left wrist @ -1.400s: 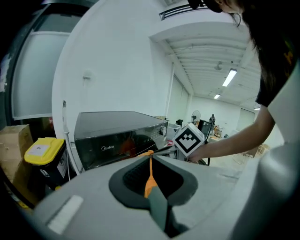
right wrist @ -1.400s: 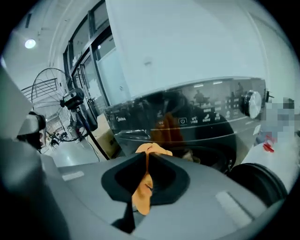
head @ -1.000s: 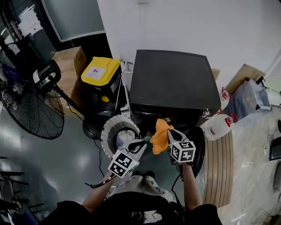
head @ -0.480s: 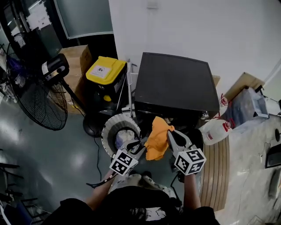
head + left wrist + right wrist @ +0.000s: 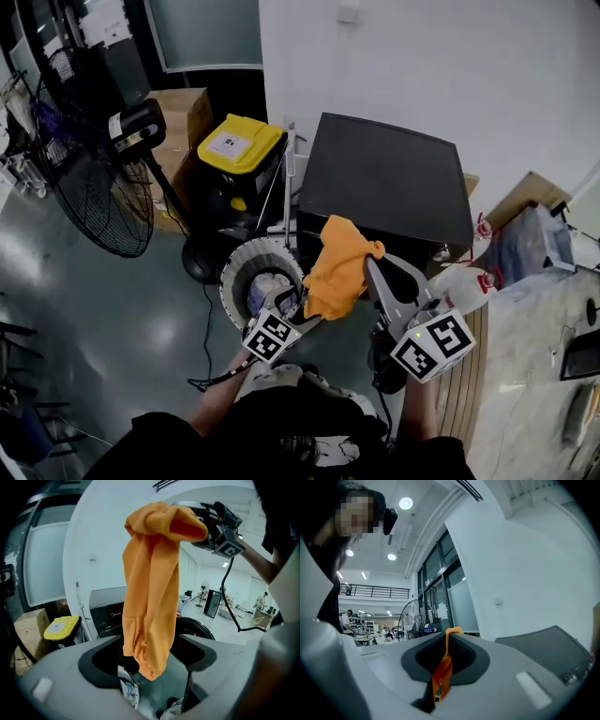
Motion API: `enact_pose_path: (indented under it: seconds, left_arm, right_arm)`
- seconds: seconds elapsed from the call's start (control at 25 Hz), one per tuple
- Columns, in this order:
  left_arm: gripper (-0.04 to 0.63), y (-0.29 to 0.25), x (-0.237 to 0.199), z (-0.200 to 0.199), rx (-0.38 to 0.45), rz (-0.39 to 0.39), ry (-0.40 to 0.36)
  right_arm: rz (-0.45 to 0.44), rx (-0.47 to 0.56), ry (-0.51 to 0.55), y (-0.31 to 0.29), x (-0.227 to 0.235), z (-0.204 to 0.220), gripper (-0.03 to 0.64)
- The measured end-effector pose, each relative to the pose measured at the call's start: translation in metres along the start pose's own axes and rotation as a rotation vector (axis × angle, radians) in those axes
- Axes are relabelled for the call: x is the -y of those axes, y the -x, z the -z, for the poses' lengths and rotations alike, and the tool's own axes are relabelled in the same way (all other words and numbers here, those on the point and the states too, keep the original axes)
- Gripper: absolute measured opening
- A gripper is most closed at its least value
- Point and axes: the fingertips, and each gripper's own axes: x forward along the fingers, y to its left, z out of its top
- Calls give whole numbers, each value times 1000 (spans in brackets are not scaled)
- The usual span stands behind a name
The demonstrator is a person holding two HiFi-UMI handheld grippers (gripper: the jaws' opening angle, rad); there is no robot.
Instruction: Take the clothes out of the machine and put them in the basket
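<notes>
Head view: my right gripper [image 5: 377, 266] is raised in front of the black washing machine [image 5: 389, 178], clenched on an orange cloth [image 5: 339, 267] that drapes down from its tips. The cloth hangs clear of the machine, its lower edge just above my left gripper [image 5: 292, 311]. That one sits low over the round white basket [image 5: 234, 272], which already has pale laundry in it. A yellow-lidded bin [image 5: 239, 145] stands left of the machine, a floor fan [image 5: 94, 187] further left, and a white jug [image 5: 459, 281] on the right. Left gripper view: my jaws stand apart with nothing pressed between the pads. The cloth's bottom end dangles in line with the gap; I cannot tell whether it is actually between the jaws or beyond them. The machine's round door [image 5: 194, 632] stands open behind, and a patterned garment [image 5: 126, 686] lies below in the basket. Right gripper view: the jaws are pinched together on a narrow fold of the orange cloth, which runs down the seam between them. The fan and glass walls show to the left, the machine's dark top to the right.
</notes>
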Motion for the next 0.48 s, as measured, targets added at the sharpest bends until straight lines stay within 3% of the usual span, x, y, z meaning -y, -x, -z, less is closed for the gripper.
enact_pose_path:
  seconds: [0.32, 0.4, 0.48]
  left_arm:
    - [359, -16, 1, 13, -32, -26, 45]
    - [295, -13, 0, 10, -14, -46, 82]
    - [163, -5, -9, 4, 27, -89, 141]
  right_arm:
    - [-149, 100, 11, -11, -33, -44, 43]
    - [-177, 107, 7, -14, -37, -47, 43]
    - [-196, 106, 4, -20, -40, -46, 43]
